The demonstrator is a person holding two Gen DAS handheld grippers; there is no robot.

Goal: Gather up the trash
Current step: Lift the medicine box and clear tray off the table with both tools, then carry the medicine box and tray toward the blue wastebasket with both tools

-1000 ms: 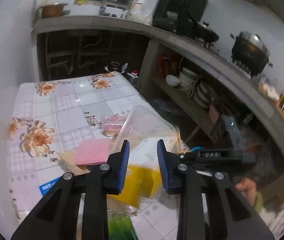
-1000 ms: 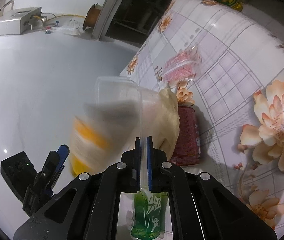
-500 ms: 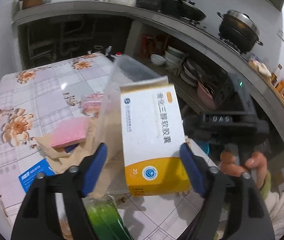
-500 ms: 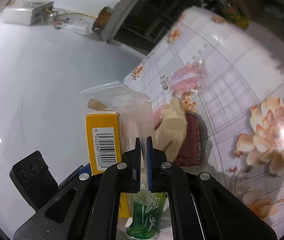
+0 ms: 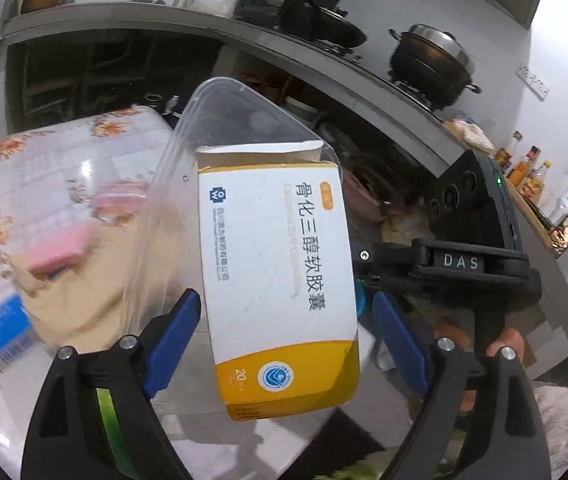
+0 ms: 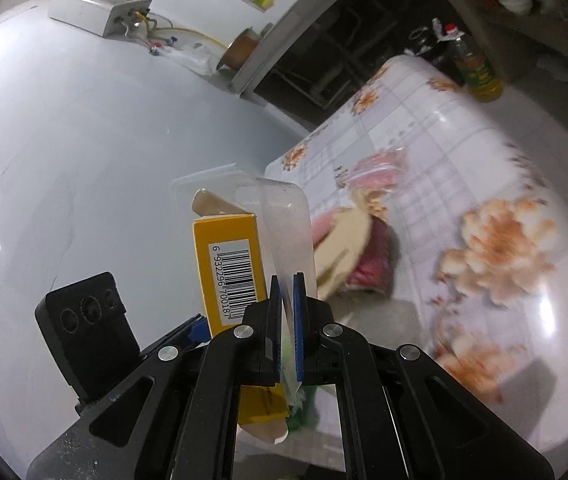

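A white and yellow medicine box (image 5: 280, 280) stands upright inside a clear plastic tub (image 5: 220, 136); its barcode side (image 6: 236, 276) shows in the right wrist view. My right gripper (image 6: 287, 320) is shut on the tub's wall (image 6: 284, 216) and holds it tilted above the table. My left gripper (image 5: 284, 332) is open, its blue pads on either side of the box and clear of it. A pink pad (image 5: 60, 244), crumpled tan paper (image 5: 72, 304) and a pink packet (image 5: 120, 200) lie on the floral table (image 6: 463, 168).
A blue box (image 5: 4, 332) lies at the table's near left. A green wrapper (image 5: 112, 424) lies under my left gripper. A kitchen counter (image 5: 323, 68) with pots runs along the back. A green bottle (image 6: 477, 68) stands past the table's far end.
The medicine box went from a blur between my left fingers to standing in the tub. My left gripper opened wide. The right gripper lifted the tub higher.
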